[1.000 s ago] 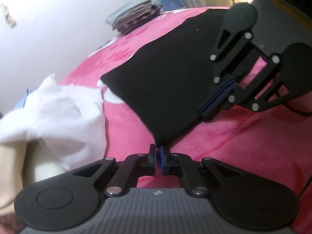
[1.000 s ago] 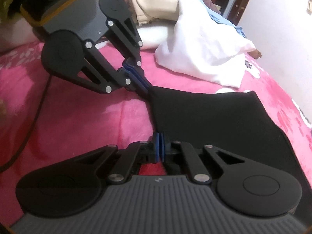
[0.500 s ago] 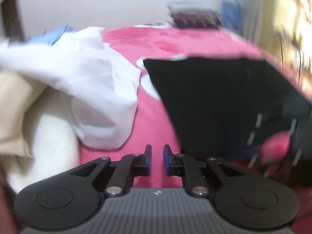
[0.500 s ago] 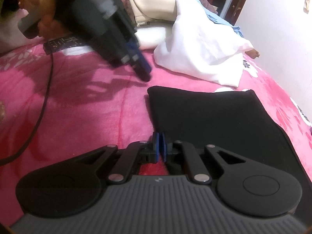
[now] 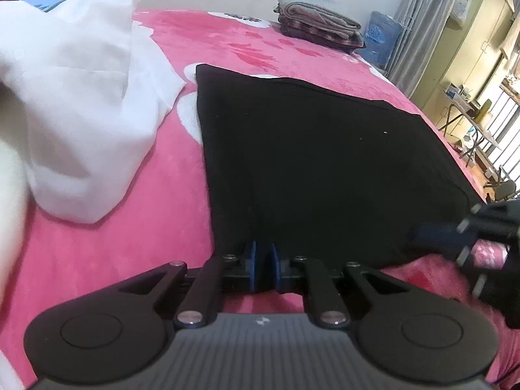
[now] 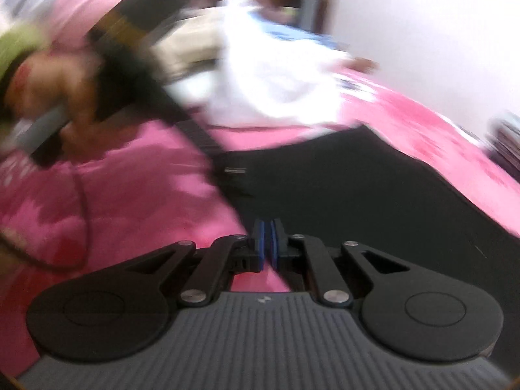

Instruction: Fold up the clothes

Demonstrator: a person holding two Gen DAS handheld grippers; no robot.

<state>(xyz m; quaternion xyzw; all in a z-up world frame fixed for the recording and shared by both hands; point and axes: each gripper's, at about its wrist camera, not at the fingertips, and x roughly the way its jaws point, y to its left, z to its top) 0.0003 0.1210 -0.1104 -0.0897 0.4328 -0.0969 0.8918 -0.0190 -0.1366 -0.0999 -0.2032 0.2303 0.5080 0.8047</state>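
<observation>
In your left wrist view, the garment point(image 5: 318, 162) lies flat on the bed point(image 5: 156, 227), straight before the left gripper point(image 5: 263, 260), whose tips are at its near edge. To the left of the garment lies a cloth heap point(image 5: 81, 113), its near corner just beside the garment's far left corner. Behind the garment, at the far edge of the bed, sits a folded stack point(image 5: 320, 31). At the right edge of the view, the right gripper point(image 5: 455, 237) is at the garment's near right corner. Beyond the bed, to the right, stands a bottle point(image 5: 378, 37).
</observation>
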